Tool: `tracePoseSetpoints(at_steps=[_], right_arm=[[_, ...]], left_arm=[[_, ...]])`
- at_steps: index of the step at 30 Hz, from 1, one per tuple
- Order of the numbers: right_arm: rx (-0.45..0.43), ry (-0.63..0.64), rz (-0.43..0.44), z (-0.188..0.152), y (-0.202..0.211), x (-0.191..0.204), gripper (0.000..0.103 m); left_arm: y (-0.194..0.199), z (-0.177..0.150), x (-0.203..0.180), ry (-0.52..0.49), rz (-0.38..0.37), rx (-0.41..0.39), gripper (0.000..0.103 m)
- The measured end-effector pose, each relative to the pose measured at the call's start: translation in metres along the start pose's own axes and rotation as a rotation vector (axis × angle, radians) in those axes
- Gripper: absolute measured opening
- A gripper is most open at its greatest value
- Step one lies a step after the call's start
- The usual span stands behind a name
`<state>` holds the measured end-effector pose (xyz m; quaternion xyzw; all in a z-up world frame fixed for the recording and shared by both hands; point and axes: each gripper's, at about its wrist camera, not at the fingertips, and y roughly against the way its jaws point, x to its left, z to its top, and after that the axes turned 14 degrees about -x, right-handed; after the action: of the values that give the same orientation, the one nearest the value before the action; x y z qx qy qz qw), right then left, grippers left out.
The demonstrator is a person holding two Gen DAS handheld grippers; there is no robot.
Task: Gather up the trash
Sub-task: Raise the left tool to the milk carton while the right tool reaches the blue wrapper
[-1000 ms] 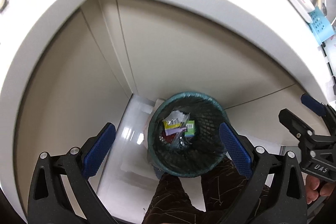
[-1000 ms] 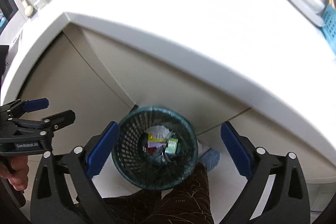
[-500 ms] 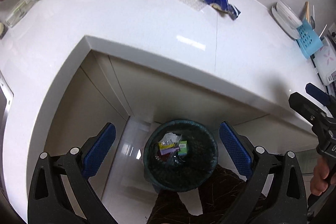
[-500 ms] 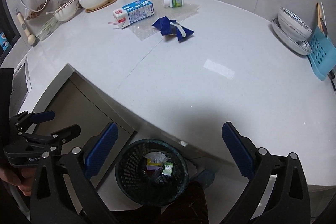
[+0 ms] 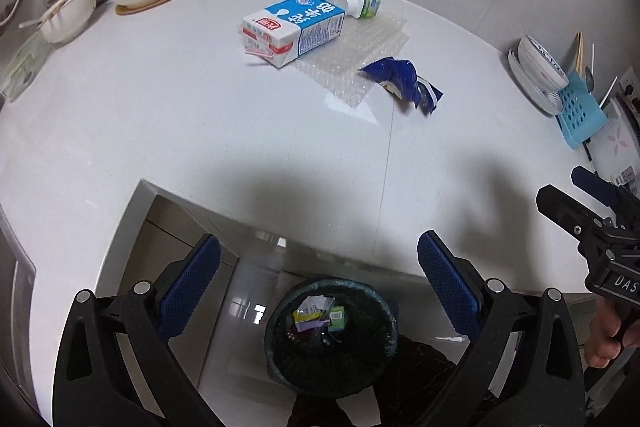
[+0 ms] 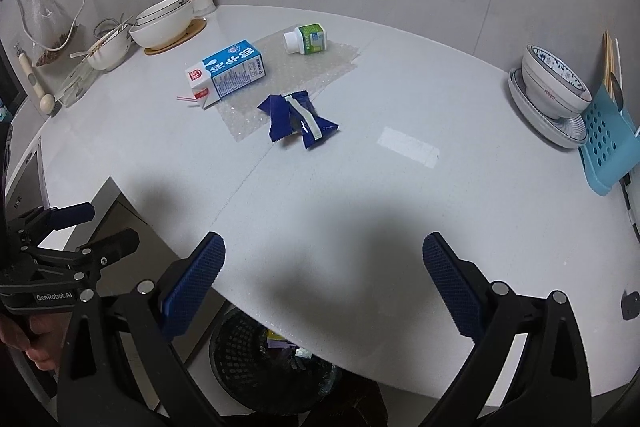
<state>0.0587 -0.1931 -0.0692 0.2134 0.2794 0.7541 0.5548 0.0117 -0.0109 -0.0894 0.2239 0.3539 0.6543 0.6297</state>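
Blue crinkled wrapper (image 6: 298, 121) lies on the white desk (image 6: 400, 195), at 12 o'clock from our right tool (image 6: 322, 279), well apart from it. Milk carton (image 6: 226, 74), boxy with a blue-white print, sits at 11 o'clock on a bubble-wrap sheet (image 6: 304, 71); a small white-capped bottle (image 6: 306, 39) with a green label lies on its side at the sheet's far end. In the left view the wrapper (image 5: 404, 81) is at 1 o'clock from our left tool (image 5: 318, 287), the carton (image 5: 292, 25) at 12. A dark mesh trash basket (image 5: 332, 343) sits on the floor right below the left tool, with colourful scraps inside. Both tools are spread wide, hold nothing and touch nothing. Their pads (image 6: 192, 283) are blue and knurled on black frames. White bowls (image 6: 162, 21) sit at 10 o'clock, a light-blue perforated rack (image 6: 606, 143) at 3.
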Motion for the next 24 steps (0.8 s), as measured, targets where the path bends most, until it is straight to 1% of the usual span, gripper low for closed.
tracePoseSetpoints(at_steps=[13,19,24], right_arm=[[0.005,-0.001,0.007,0.047,-0.033,-0.015,0.095],[0.039,0.001,0.034,0.065,-0.055,-0.017,0.095],[0.080,0.021,0.057,0.075,-0.080,-0.012,0.095]], left_arm=[[-0.033,0.064,0.000,-0.013,0.005,-0.022,0.097],[-0.053,0.098,0.010,-0.029,0.016,-0.033,0.096],[-0.080,0.122,0.025,-0.048,0.020,-0.025,0.096]])
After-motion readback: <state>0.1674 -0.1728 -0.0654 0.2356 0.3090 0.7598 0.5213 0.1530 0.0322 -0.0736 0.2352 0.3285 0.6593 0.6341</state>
